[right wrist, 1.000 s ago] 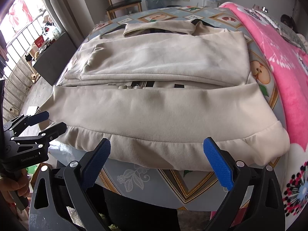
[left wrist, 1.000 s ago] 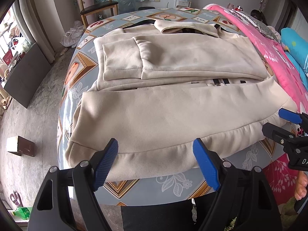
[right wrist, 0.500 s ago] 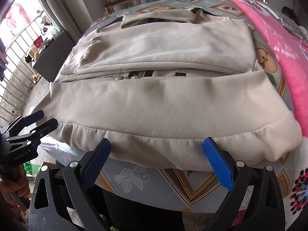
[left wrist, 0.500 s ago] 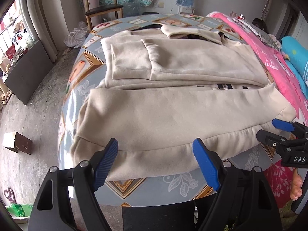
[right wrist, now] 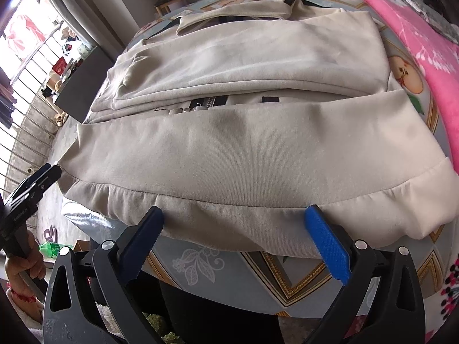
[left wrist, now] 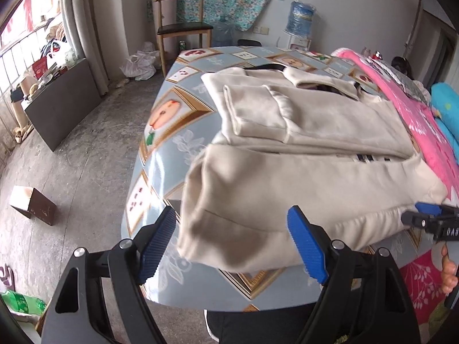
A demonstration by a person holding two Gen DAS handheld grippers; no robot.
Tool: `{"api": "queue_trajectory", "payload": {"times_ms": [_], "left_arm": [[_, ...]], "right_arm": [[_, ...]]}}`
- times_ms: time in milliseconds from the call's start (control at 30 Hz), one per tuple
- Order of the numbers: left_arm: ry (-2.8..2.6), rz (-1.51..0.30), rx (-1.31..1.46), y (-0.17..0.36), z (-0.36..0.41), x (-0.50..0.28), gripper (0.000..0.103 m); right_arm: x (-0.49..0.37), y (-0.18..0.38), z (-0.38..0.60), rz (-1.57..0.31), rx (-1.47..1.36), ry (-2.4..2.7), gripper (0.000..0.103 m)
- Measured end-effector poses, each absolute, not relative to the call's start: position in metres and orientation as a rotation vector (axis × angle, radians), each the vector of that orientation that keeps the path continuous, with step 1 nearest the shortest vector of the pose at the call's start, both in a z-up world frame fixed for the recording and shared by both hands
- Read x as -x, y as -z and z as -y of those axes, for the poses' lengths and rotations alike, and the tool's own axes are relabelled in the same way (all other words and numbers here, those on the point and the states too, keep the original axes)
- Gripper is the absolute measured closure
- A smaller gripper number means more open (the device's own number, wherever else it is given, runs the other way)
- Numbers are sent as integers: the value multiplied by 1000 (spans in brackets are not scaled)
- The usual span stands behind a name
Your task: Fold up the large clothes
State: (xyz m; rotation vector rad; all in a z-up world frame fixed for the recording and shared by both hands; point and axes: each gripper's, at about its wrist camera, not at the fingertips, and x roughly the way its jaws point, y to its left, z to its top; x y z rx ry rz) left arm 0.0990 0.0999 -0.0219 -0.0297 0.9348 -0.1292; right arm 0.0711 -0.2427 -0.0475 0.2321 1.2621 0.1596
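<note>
A large beige jacket [left wrist: 301,177] lies partly folded on the table, its collar at the far end and its lower part doubled toward me. My left gripper [left wrist: 231,211] stands open at the jacket's near left corner, blue pads [left wrist: 156,243] on either side of the hem and clear of it. It also shows in the right wrist view as the left gripper [right wrist: 43,175] at the hem's left end. My right gripper [right wrist: 233,212] is open just in front of the jacket [right wrist: 258,154] hem, right of middle. The right gripper [left wrist: 430,220] shows at the left wrist view's right edge.
The table [left wrist: 172,132] has a blue patterned cloth. A pink blanket [left wrist: 416,120] lies along its right side. A wooden chair [left wrist: 183,28] and water bottles stand behind. On the floor at left are a box [left wrist: 33,205], a dark board [left wrist: 63,103] and a green bottle [left wrist: 21,302].
My left gripper has moved left along the hem to the jacket's left corner, and its view has swung left. The right gripper has edged a little closer to the hem.
</note>
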Motion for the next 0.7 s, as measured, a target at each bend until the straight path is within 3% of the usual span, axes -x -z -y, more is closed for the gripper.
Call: {"api": "queue_trajectory", "payload": {"times_ms": [100, 433, 700], "left_arm": [[140, -919, 70, 18, -109, -111, 27], [253, -1013, 160, 31, -121, -152, 57], [311, -1093, 233, 43, -127, -168, 59]], "right_arm": [[-73, 48, 241, -1269, -234, -148, 7], [-77, 49, 238, -1284, -233, -126, 7], [-79, 51, 236, -1287, -226, -121, 7]]}}
